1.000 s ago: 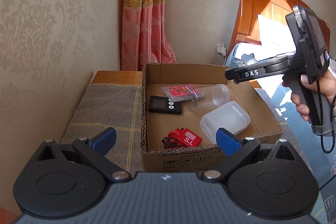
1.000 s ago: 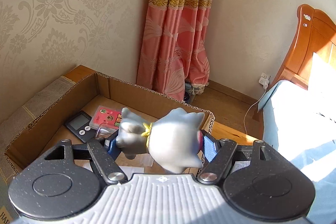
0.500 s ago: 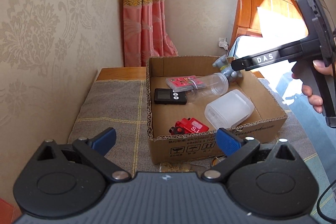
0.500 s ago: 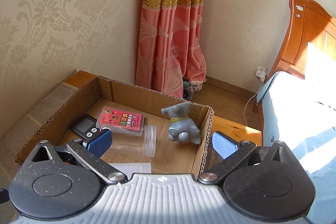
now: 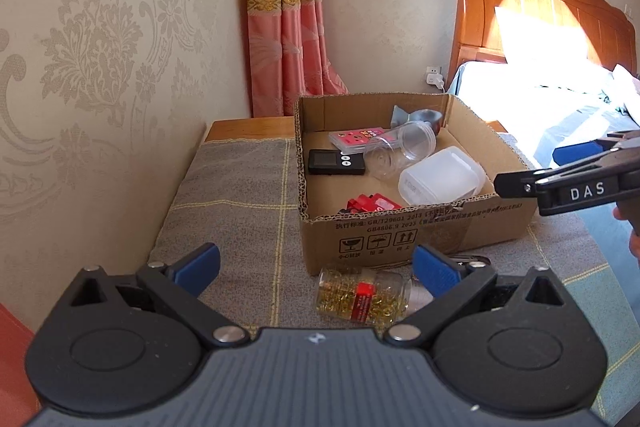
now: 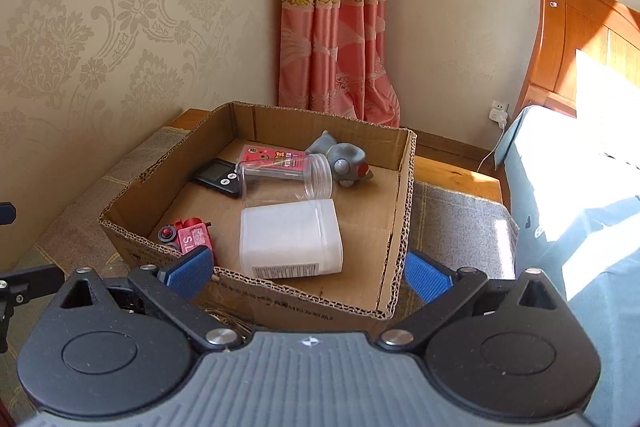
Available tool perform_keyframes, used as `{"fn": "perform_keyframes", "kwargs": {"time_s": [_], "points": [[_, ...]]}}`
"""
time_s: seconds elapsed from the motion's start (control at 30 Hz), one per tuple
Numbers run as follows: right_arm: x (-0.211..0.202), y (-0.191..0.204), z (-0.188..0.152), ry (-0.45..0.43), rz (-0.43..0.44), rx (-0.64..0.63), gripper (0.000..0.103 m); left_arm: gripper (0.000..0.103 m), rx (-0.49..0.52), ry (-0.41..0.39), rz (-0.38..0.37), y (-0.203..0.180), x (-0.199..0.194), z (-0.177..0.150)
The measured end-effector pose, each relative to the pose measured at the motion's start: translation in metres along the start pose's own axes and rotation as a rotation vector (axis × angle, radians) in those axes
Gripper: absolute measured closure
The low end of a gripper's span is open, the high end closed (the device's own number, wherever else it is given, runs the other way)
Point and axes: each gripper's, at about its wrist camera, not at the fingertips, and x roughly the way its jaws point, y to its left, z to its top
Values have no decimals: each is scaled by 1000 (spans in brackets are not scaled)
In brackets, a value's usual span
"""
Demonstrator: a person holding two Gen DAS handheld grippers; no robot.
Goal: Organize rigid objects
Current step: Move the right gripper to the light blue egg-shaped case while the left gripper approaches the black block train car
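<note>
A cardboard box sits on a grey checked cloth. Inside lie a grey toy figure, a clear jar, a white plastic container, a black device, a pink card pack and a red toy. A clear jar of gold pieces lies on the cloth in front of the box. My left gripper is open, just before that jar. My right gripper is open and empty at the box's near rim.
A patterned wall is on the left, a pink curtain behind the box. A wooden bed headboard and bedding lie to the right. The cloth spreads left of the box.
My right gripper let go of the grey toy figure, which now lies in the box's far corner, and pulled back. My left gripper drew back, bringing the gold jar into view.
</note>
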Motion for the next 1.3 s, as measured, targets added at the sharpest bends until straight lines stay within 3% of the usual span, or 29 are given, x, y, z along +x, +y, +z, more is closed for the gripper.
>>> {"fn": "perform_keyframes", "kwargs": {"time_s": [0.27,0.7,1.03,1.3], "points": [[14,15,-52,94,68,63,0,1,-34,34,24,10,-1,-30],[49,54,-69,249,107,22,0,1,-43,58,21,19,3,-49],[61,56,-73,248,25,22,0,1,-37,66,6,19,6,-52],[52,28,-86,232,-57,44,0,1,-3,75,-21,6,9,-51]]}}
